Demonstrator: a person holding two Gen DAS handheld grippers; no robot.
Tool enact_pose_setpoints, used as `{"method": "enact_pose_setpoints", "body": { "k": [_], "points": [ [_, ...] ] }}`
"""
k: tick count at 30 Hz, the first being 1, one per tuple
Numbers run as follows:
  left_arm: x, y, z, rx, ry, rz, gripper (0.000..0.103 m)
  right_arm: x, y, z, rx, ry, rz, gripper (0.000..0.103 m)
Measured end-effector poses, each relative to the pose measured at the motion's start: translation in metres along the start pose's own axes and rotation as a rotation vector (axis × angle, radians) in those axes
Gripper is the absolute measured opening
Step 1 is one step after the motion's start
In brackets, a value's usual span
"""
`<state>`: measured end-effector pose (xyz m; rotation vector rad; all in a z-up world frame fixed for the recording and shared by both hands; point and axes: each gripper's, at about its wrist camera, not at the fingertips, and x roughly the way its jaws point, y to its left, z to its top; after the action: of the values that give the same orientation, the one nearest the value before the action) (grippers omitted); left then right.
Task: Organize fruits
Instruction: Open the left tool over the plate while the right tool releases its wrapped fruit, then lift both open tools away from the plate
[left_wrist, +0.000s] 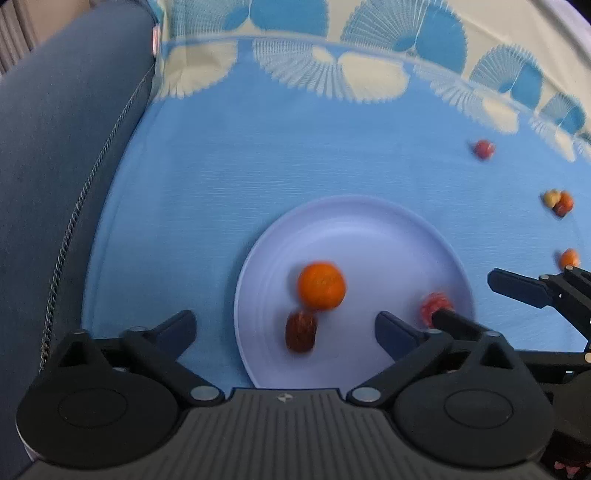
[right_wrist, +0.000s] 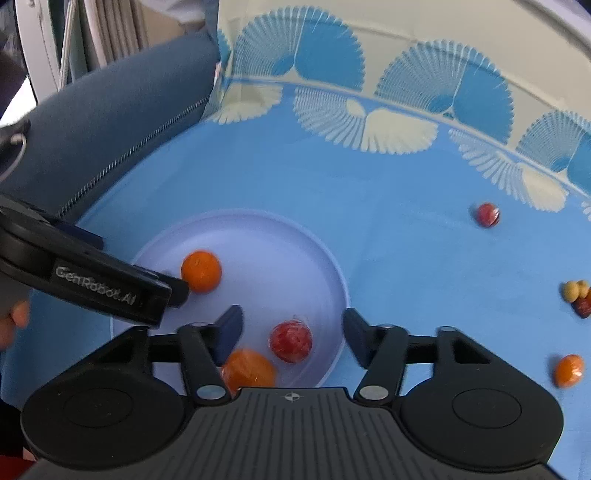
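Observation:
A lavender plate (left_wrist: 369, 229) (right_wrist: 258, 236) lies on the blue cloth. An orange (left_wrist: 322, 285) (right_wrist: 201, 271), a brown-red fruit (left_wrist: 301, 331) and a wrapped red fruit (left_wrist: 436, 304) (right_wrist: 290, 341) rest on it. A second orange (right_wrist: 248, 369) lies by my right gripper's left finger. My left gripper (left_wrist: 285, 319) hangs open above the plate's near side, with the brown-red fruit below and clear of its pads. My right gripper (right_wrist: 291, 321) (left_wrist: 480, 301) is open over the red fruit, which its pads do not touch.
A grey-blue zipped cushion (left_wrist: 55, 184) (right_wrist: 110, 129) borders the cloth on the left. Loose on the cloth to the right are a red fruit (left_wrist: 484, 149) (right_wrist: 487, 215), a small yellow-and-red cluster (left_wrist: 557, 202) (right_wrist: 578, 295) and an orange (left_wrist: 569, 258) (right_wrist: 569, 370).

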<state>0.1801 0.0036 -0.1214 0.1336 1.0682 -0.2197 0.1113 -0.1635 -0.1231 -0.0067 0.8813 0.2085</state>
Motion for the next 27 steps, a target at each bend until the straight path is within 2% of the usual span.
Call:
{"method": "enact_pose_setpoints", "body": {
  "k": [1, 3, 8, 11, 15, 19, 23, 27],
  "points": [
    [-0.006, 0.0, 0.001, 0.004, -0.014, -0.003, 0.103, -0.006, -0.001, 0.001, 0.004, -0.007, -0.004, 0.081],
    [-0.017, 0.002, 0.001, 0.009, -0.018, 0.002, 0.103, -0.023, -0.001, 0.001, 0.016, -0.018, -0.027, 0.09],
    [-0.057, 0.009, -0.015, -0.033, -0.042, 0.022, 0.103, -0.081, 0.007, -0.014, 0.064, -0.031, 0.006, 0.101],
    [-0.084, 0.012, -0.027, -0.031, -0.058, 0.023, 0.103, -0.114, 0.016, -0.023, 0.08, -0.04, 0.04, 0.102],
    [-0.121, 0.015, -0.034, -0.037, -0.128, 0.08, 0.103, -0.153, 0.026, -0.031, 0.108, -0.08, 0.04, 0.102],
    [-0.15, 0.005, -0.044, -0.019, -0.146, 0.106, 0.103, -0.188, 0.042, -0.043, 0.057, -0.152, 0.021, 0.102],
    [-0.169, -0.007, -0.062, -0.009, -0.138, 0.063, 0.103, -0.218, 0.048, -0.054, 0.039, -0.234, -0.01, 0.102],
    [-0.188, -0.02, -0.079, -0.002, -0.162, 0.04, 0.103, -0.241, 0.046, -0.065, 0.049, -0.284, -0.033, 0.102]
  ]
}}
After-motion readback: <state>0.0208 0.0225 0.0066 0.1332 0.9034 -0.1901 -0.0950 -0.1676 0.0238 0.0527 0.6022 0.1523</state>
